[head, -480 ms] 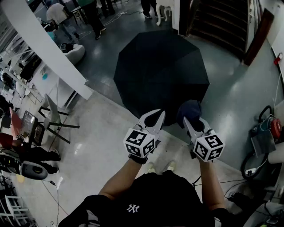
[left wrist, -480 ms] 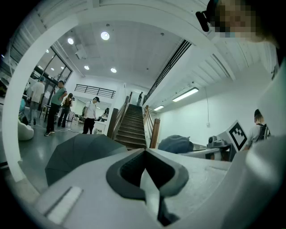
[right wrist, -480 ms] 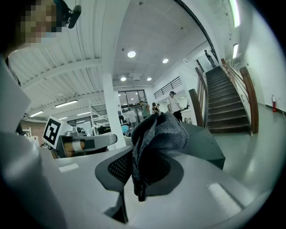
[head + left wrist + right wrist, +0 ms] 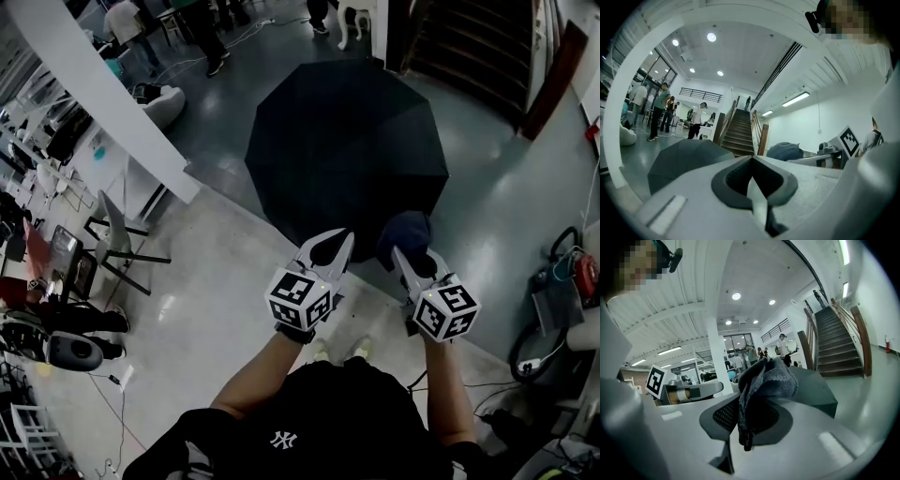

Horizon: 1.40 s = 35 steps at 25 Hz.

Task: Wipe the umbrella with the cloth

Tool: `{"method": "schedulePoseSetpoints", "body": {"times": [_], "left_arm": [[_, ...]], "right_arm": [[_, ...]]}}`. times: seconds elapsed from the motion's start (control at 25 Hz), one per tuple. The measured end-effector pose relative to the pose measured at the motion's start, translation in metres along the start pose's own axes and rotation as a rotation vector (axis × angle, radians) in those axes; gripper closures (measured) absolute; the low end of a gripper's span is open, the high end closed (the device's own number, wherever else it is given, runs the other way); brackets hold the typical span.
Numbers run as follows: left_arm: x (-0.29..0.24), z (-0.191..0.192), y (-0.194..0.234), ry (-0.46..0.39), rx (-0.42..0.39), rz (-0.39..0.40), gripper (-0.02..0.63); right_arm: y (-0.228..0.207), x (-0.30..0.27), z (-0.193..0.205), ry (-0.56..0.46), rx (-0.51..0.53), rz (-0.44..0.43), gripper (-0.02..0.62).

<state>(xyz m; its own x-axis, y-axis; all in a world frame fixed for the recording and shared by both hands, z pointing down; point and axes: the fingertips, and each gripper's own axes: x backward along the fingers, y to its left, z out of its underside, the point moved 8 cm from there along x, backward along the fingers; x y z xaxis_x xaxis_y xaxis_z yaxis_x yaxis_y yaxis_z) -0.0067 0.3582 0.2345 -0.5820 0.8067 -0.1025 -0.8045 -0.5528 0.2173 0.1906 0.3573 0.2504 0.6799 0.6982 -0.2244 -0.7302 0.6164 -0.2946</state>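
Umbrella (image 4: 347,159) stands open on the floor (image 4: 225,281), with bare floor along its near rim and stairs (image 4: 469,47) behind it. At its near edge the right gripper (image 4: 412,255) fingers pinch the cloth (image 4: 403,232). The left gripper (image 4: 334,242) fingers press together on nothing, plain only in its own view

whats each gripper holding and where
The right gripper is shut on the cloth, pinching a bunched fold at its lower end; the rest mounds above the jaws. The left gripper is shut and holds nothing.
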Motion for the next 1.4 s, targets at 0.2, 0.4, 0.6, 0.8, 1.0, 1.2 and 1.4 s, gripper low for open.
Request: {"method": "schedulePoseSetpoints", "body": {"times": [0.2, 0.4, 0.6, 0.8, 1.0, 1.2, 1.4], "left_arm": [[0.003, 0.004, 0.01, 0.01, -0.015, -0.031, 0.606], [0.006, 0.006, 0.028, -0.003, -0.015, -0.091, 0.606], [0.002, 0.013, 0.036, 0.017, -0.016, -0.134, 0.606], [-0.007, 0.022, 0.037, 0.036, -0.02, -0.182, 0.606], [-0.018, 0.032, 0.038, 0.046, -0.017, -0.225, 0.606], [-0.028, 0.038, 0.04, 0.06, -0.016, -0.239, 0.606], [-0.045, 0.043, 0.046, 0.071, -0.027, -0.242, 0.606]], "right_arm": [[-0.012, 0.009, -0.006, -0.025, -0.025, 0.017, 0.514], [-0.031, 0.007, -0.009, -0.035, -0.033, 0.032, 0.514], [-0.047, 0.005, -0.007, -0.033, -0.051, 0.022, 0.514], [-0.06, 0.004, -0.005, -0.025, -0.055, -0.009, 0.514], [-0.078, 0.0, 0.001, -0.012, -0.061, -0.035, 0.515], [-0.087, -0.007, 0.002, -0.001, -0.066, -0.048, 0.515], [-0.092, -0.021, -0.001, 0.008, -0.058, -0.065, 0.515]]}}
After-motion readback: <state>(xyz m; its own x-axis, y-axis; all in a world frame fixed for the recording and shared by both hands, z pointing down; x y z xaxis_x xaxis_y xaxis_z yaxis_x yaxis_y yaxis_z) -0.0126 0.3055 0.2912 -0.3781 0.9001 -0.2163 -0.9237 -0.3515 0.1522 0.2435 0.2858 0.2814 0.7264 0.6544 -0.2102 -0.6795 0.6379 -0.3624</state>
